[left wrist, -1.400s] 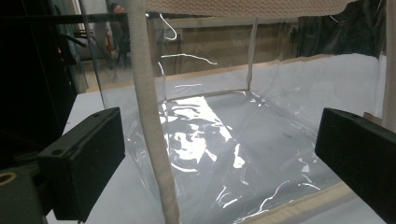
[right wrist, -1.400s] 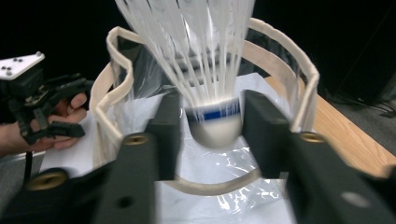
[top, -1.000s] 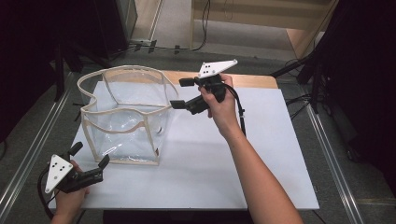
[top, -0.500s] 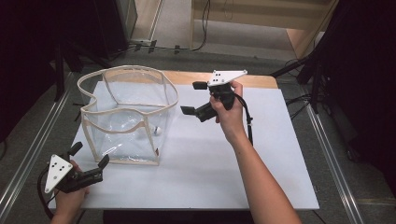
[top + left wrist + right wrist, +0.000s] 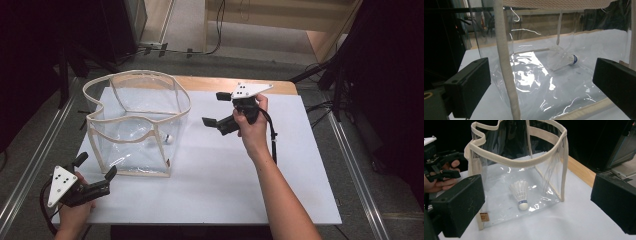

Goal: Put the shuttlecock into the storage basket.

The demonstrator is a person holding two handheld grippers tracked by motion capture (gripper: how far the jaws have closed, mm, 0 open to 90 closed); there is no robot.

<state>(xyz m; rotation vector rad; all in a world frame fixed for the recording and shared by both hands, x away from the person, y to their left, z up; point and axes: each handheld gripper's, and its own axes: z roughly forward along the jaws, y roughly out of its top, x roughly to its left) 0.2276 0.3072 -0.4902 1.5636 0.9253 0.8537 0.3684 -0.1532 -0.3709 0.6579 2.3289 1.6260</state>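
My right tool (image 5: 216,109) hangs released beside the clear tote bag (image 5: 137,125), its jaws wide apart and holding nothing. The shuttlecock (image 5: 520,193) lies inside that bag, on the bottom panel toward the near right corner, cork end pointing at the side wall. As I judge it, the drop is done and the step in hand is backing my right hand away cleanly.

To do that well I would draw the tool off to the right and slightly up, keeping the jaws spread so neither catches the cream webbing rim (image 5: 534,161), which sags and curls inward on my side. The plastic walls are soft; a nudge on the rim could tip the bag or roll the shuttlecock.

My left tool (image 5: 95,176) rests low at the near left edge of the white counter (image 5: 280,180), also released, its jaws either side of the bag's front corner seam (image 5: 505,65) without touching it. If the bag wobbles, I would close there gently to steady it.
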